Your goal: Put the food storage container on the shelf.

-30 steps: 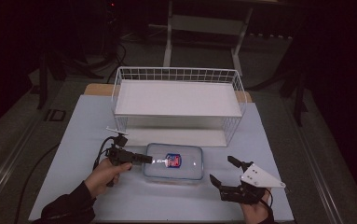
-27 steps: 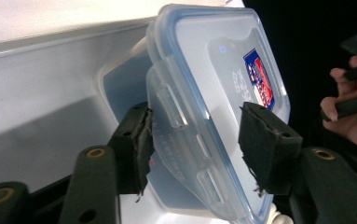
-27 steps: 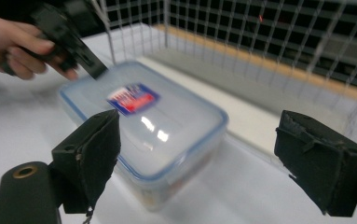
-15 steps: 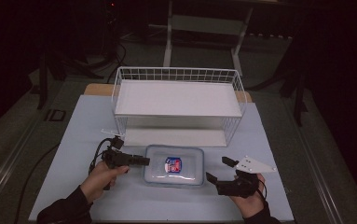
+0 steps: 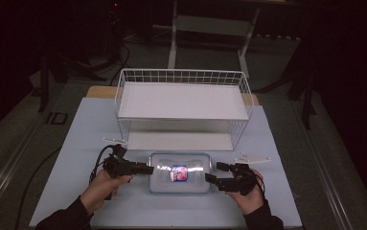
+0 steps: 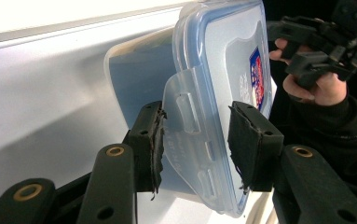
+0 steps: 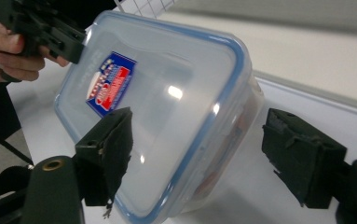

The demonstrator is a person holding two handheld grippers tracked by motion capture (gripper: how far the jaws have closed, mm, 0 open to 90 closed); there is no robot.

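Note:
A clear plastic container [image 5: 180,172] with a blue-rimmed lid and a red and blue sticker lies on the table in front of the wire shelf. My left gripper [image 5: 145,168] is at its left end. In the left gripper view the gripper [image 6: 197,116] has its pads on either side of the lid's latch flap [image 6: 190,135]; its jaws have just been closing. My right gripper [image 5: 214,173] is at the container's right end. There the gripper [image 7: 202,126] straddles a corner of the container [image 7: 167,70]. Its jaws have just been closing, and the right pad stands apart from the wall.
A white wire shelf [image 5: 181,76] stands behind the container, with a low gap under its deck. The pale table mat [image 5: 75,134] runs to the front edge. A black cable [image 5: 97,163] trails from the left gripper. Dark floor surrounds the table.
My right gripper has moved left and down to the container's right end, so its jaws now flank the corner. The left gripper has stayed at the left end.

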